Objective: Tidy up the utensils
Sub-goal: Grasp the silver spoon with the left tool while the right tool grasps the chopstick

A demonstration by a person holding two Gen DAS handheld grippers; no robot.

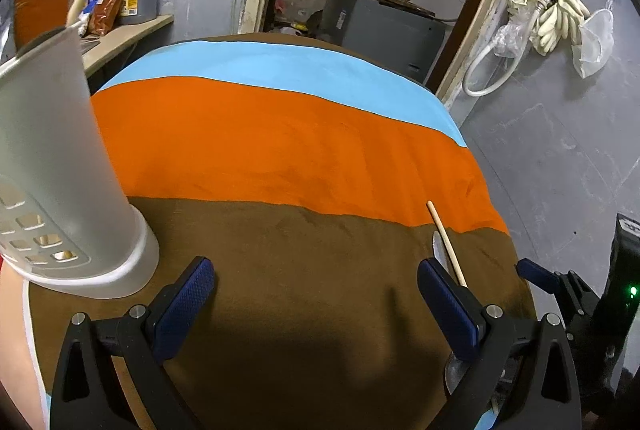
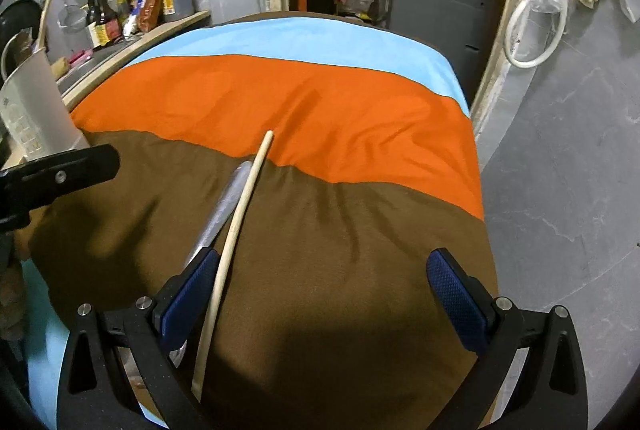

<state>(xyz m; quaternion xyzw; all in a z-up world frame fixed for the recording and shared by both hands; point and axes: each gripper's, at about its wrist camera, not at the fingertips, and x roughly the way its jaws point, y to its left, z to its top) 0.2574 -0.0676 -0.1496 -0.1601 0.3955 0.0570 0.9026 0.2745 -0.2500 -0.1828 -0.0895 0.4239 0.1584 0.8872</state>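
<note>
Utensils: wooden stick [image 2: 236, 230] and metal piece [image 2: 224, 213], lower ends hidden behind the right gripper [image 2: 324, 294]. Both grippers, including the left gripper [image 1: 316, 290], are spread wide, empty.

Table [image 2: 360, 230] under a striped cloth [image 2: 320, 101], with utensils on it

Cloth bands run light blue at the far edge, then orange, then brown nearest. On the brown band: a white slotted utensil holder [image 1: 60, 149] upright at the left; a wooden stick [image 2: 236, 230] and a metal utensil [image 2: 224, 213] side by side at the right, the stick's tip reaching the orange band.
</note>
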